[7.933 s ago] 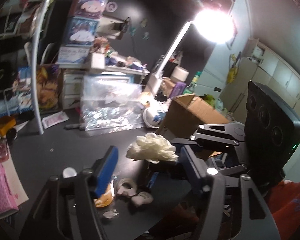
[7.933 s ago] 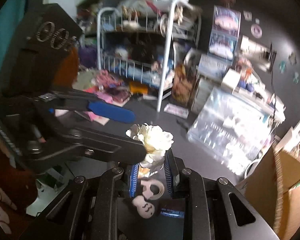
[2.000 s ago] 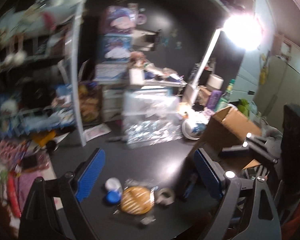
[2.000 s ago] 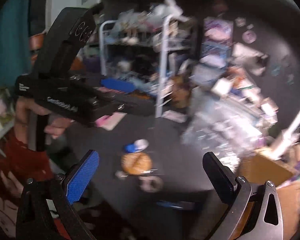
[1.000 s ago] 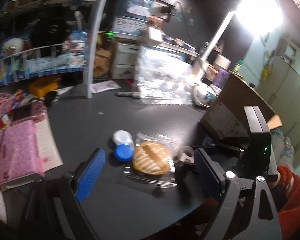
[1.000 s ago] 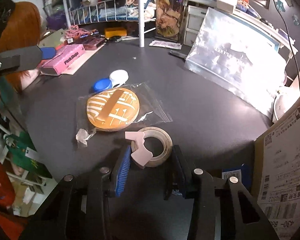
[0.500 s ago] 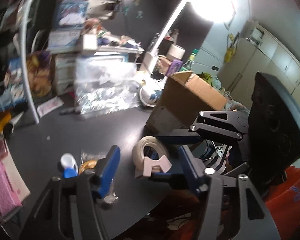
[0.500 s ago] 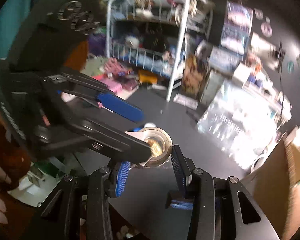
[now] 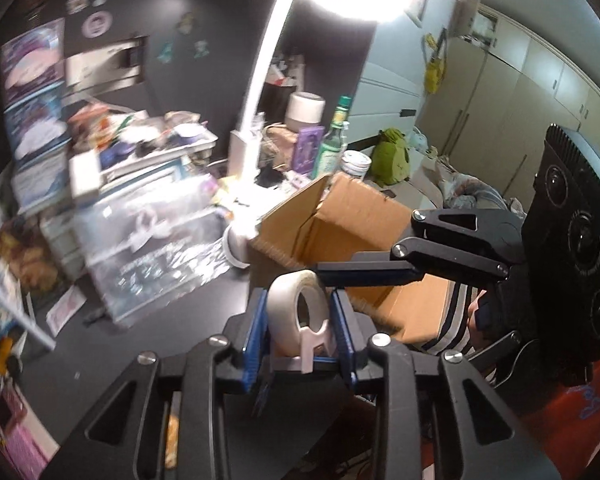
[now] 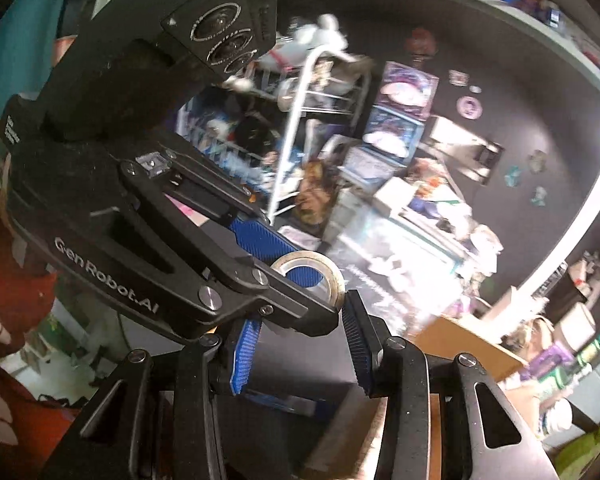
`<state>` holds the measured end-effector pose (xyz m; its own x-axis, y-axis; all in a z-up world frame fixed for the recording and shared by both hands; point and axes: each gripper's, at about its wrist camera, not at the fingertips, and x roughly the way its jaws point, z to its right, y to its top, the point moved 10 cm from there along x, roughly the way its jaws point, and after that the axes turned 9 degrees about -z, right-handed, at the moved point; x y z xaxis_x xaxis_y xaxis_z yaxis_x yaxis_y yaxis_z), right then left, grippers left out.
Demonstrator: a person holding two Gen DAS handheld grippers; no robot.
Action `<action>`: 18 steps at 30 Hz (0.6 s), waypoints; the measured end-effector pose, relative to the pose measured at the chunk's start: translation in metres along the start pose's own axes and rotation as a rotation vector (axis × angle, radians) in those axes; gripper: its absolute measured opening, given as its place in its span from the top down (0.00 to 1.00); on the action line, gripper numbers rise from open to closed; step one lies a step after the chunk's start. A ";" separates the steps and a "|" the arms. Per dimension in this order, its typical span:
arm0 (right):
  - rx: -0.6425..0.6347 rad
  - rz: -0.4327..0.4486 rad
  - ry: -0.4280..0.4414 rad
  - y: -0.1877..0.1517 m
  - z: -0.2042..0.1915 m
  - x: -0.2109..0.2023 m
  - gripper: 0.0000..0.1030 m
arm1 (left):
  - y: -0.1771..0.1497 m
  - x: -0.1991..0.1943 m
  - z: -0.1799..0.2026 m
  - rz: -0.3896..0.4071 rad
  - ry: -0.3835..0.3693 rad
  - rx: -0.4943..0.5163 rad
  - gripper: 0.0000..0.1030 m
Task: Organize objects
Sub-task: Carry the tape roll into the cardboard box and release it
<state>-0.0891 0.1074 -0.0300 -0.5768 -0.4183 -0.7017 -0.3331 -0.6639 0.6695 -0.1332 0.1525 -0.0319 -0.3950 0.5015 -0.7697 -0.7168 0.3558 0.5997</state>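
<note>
The left tool [image 9: 300, 326] is clamped on a roll of white tape [image 9: 296, 308], its blue pads [image 9: 255, 336] pressing the roll's two flat sides. Its jaws have just been closing, and the roll is between them. The roll stands on edge, raised clear of the dark table [image 9: 160, 340], with a pale pink dispenser tab [image 9: 314, 344] at its near side.

In the right wrist view the same roll [image 10: 328, 276] shows as a ring at the tip of the left tool [image 10: 284, 276], with one blue pad visible through its hole. The right tool [image 10: 300, 344] sits just below it, its blue pads [image 10: 244, 356] standing a moderate way apart on either side of the roll; the left tool's finger hides the contact, so I cannot tell whether they press on it. In the left wrist view the right tool [image 9: 332, 274] reaches in from the right, its fingertips just behind the roll.

An open cardboard box [image 9: 340, 224] stands on the table right behind the roll, flaps up. Left of it lies a clear plastic bag [image 9: 156, 256], and a white desk lamp [image 9: 260, 92] glares overhead. A green bottle [image 9: 334, 140] and a white jar [image 9: 356, 162] stand beyond the box. A white wire rack [image 10: 312, 128] crowded with items stands at the far side.
</note>
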 end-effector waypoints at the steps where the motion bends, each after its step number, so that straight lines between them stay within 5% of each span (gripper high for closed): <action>1: 0.013 -0.002 -0.007 -0.004 0.009 -0.002 0.65 | 0.008 0.006 0.006 -0.005 -0.008 0.012 0.74; 10: 0.136 -0.041 -0.039 -0.043 0.081 -0.010 0.65 | 0.053 0.061 0.040 -0.063 -0.051 0.064 0.77; 18: 0.195 -0.111 -0.022 -0.071 0.111 0.001 0.65 | 0.061 0.097 0.047 -0.130 -0.065 0.063 0.76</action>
<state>-0.1487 0.2224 -0.0510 -0.5443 -0.3343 -0.7694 -0.5317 -0.5720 0.6246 -0.1886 0.2597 -0.0600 -0.2618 0.4968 -0.8275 -0.7211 0.4691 0.5098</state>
